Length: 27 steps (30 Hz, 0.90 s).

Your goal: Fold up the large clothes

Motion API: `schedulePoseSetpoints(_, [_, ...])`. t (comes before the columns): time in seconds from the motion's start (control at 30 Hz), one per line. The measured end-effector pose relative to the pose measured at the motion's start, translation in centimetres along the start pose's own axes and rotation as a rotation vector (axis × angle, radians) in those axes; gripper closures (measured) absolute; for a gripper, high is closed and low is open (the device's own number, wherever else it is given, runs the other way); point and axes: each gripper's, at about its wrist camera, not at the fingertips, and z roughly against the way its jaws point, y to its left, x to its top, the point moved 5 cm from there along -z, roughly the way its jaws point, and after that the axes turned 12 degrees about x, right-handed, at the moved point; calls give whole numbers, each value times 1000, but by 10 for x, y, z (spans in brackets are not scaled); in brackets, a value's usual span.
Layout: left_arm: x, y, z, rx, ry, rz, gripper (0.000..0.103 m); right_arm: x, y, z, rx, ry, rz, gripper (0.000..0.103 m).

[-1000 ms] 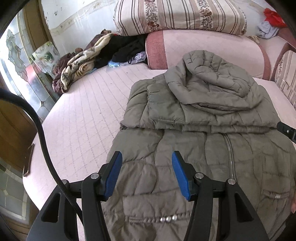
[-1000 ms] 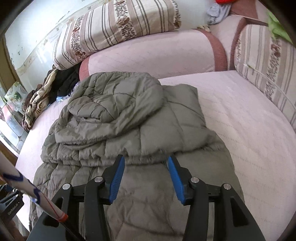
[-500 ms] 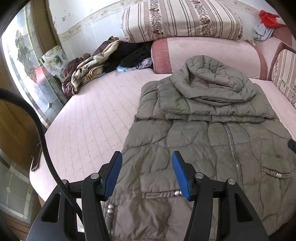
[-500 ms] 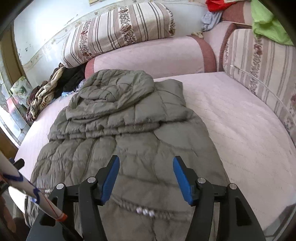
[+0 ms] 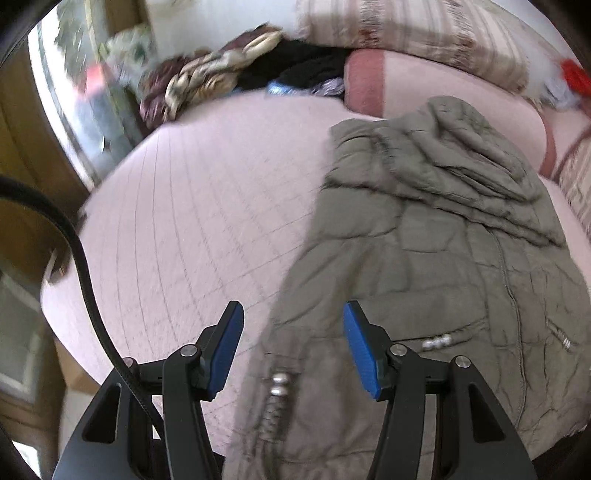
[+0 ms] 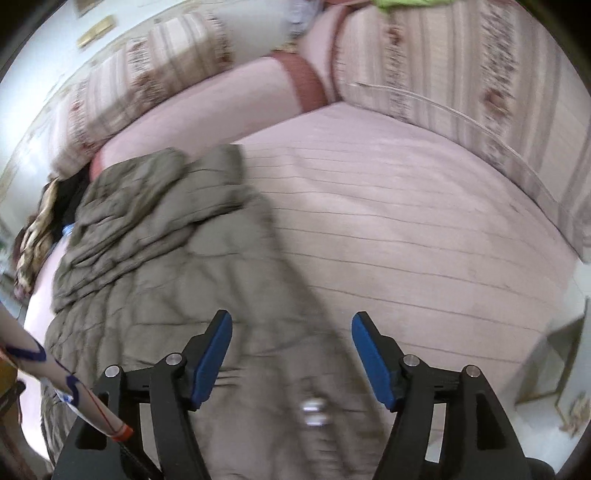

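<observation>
Left wrist view. Fingers point(image 5: 364, 352) of the left gripper point(image 5: 291, 350): blue-padded, parted and opening, holding nothing. They hang above the near left edge of the jacket point(image 5: 424, 258), whose hem shows between them without touching either pad.
Jacket: olive-grey, quilted, lying flat on the bed point(image 5: 203, 221), front zip up. Its hood and upper part are folded down over the chest at the far end. Small metal snaps point(image 5: 279, 384) sit on the hem just below the gap between the fingers.
Bed: pale pink quilted cover, bare to the left of the jacket.
Clothes heap point(image 5: 221, 74): patterned and dark fabrics piled at the far left corner of the bed.
Striped cushion point(image 5: 406, 33): resting on a pink bolster point(image 5: 424, 96) behind the jacket.
Black cable point(image 5: 79, 266): curving down the left side to the gripper body.

Right wrist view, blurred. Fingers point(image 6: 371, 360) of the right gripper point(image 6: 291, 360): blue-padded, set wide and opening, gripping nothing. The jacket's point(image 6: 166, 277) near right edge lies beneath them, with snaps point(image 6: 314, 411) low in the gap.
Bed point(image 6: 424, 240): bare to the right of the jacket.
Striped cushions point(image 6: 461, 74): along the far and right sides.
Pale rod with blue markings point(image 6: 55, 380): crossing the lower left corner.
</observation>
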Motion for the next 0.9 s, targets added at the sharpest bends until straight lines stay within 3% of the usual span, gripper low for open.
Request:
schedulePoseSetpoints(0.13, [-5,31,-33,-79,91,78,43,-1,-33,-3,-24,23,-90,28])
schedulePoseSetpoints(0.23, [-11,44,-54,-206,163,141,42,-4,-48,-9,-22,44,-137,28])
schedulePoseSetpoints(0.4, [-22,36,-73,-444,254,173,36,-10,-61,-24,103,97,-232,26])
schedulePoseSetpoints(0.6, [-27,27,-77,-523,264,169,32,-10,-71,-22,219,70,-349,22])
schedulePoseSetpoints(0.67, [-33,20,-74,-606,290,151,32,-11,-73,-23,236,81,-366,23])
schedulePoseSetpoints(0.77, [-37,17,-70,-656,302,138,32,-13,-68,-25,266,129,-353,22])
schedulePoseSetpoints(0.9, [-47,25,-68,-736,342,187,32,-23,-57,-31,386,235,-364,22])
